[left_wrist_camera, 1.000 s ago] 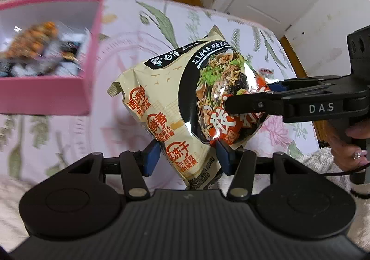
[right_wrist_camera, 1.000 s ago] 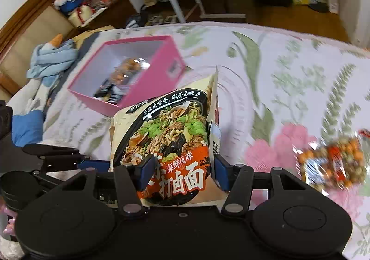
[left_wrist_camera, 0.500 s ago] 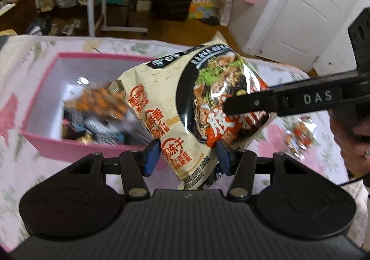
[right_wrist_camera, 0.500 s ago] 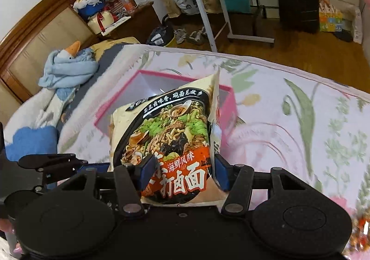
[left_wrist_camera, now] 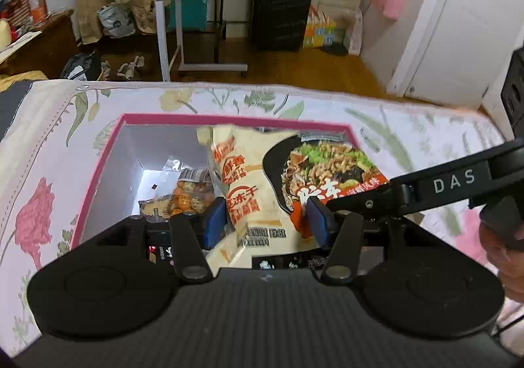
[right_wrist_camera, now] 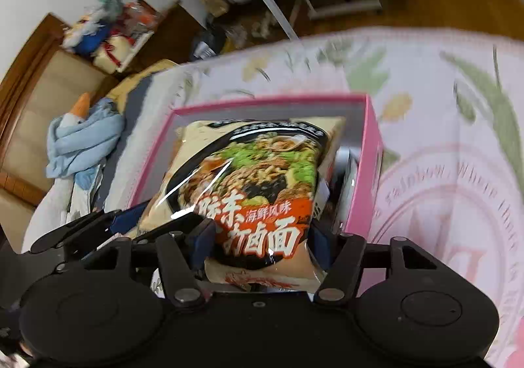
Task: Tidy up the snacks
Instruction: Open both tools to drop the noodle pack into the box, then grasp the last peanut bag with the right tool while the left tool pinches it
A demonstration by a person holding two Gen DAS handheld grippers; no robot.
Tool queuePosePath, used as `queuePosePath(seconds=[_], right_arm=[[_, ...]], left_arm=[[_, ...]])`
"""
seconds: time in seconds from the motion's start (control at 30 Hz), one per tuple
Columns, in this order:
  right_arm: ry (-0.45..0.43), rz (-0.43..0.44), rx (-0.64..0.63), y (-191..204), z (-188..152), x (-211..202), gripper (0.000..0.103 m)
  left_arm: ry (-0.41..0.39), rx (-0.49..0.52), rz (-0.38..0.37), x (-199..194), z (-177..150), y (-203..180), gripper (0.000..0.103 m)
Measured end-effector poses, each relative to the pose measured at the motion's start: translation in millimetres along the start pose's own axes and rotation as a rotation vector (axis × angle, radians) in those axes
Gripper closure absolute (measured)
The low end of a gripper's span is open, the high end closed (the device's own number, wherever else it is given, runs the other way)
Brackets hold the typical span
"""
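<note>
A cream and black instant noodle bag [left_wrist_camera: 262,178] [right_wrist_camera: 255,178] is held by both grippers over the open pink box [left_wrist_camera: 108,151] [right_wrist_camera: 370,145]. My left gripper [left_wrist_camera: 267,222] is shut on the bag's lower edge. My right gripper [right_wrist_camera: 258,243] is shut on the bag's red lower part; it also shows in the left wrist view [left_wrist_camera: 327,204], reaching in from the right. The bag tilts down into the box. A clear packet of orange snacks [left_wrist_camera: 186,191] lies on the box floor under it.
The box sits on a floral bedspread [left_wrist_camera: 49,125] [right_wrist_camera: 442,106]. A blue cloth and plush toy [right_wrist_camera: 82,138] lie left of the box. Beyond the bed are a wooden floor, a desk [left_wrist_camera: 196,7], a black suitcase [left_wrist_camera: 281,7] and a white door.
Both grippers have carried the noodle bag from over the bedspread to above the pink box and lowered and tilted it into the opening. Both stay shut on it.
</note>
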State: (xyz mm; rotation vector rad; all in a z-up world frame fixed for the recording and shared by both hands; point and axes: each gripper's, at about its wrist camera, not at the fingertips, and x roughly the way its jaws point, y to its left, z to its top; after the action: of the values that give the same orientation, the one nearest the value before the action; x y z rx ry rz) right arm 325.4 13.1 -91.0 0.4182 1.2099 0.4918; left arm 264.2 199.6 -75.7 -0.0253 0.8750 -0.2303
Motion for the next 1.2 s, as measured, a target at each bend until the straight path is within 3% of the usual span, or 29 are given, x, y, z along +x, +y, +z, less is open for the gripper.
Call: queuePosePath(seconds=[0.17, 0.33, 0.43, 0.5, 0.7, 0.93, 1.2], right_arm=[[-0.022, -0.128, -0.116, 18.3, -12.8, 3.0, 0.035], [-0.035, -0.101, -0.176, 18.4, -26.7, -31.5, 0.031], [-0.076, -0.099, -0.239, 15.4, -38.9, -58.6, 0.033], [-0.085, -0.079, -0.269, 11.8, -47.7, -75.6, 0.039], [-0.135, -0.076, -0.341, -6.1, -78.8, -142.5, 0.045], [-0.192, -0.131, -0.301, -38.7, -105.5, -217.9, 0.044], [-0.265, -0.219, -0.200, -106.4, -123.7, -285.1, 0.041]], left_arm=[[0.061, 0.043, 0.059, 20.0, -10.5, -7.3, 0.051], [0.044, 0.063, 0.106, 4.7, -16.8, -16.3, 0.051], [0.045, 0.025, 0.087, -11.6, -16.6, -17.3, 0.051], [0.031, 0.017, 0.080, -27.1, -16.6, -21.8, 0.051], [0.024, 0.052, 0.037, -72.5, -15.5, -51.1, 0.050], [0.008, 0.155, -0.026, -112.5, -17.7, -110.4, 0.050], [0.004, 0.227, -0.174, -120.9, -22.3, -181.9, 0.050]])
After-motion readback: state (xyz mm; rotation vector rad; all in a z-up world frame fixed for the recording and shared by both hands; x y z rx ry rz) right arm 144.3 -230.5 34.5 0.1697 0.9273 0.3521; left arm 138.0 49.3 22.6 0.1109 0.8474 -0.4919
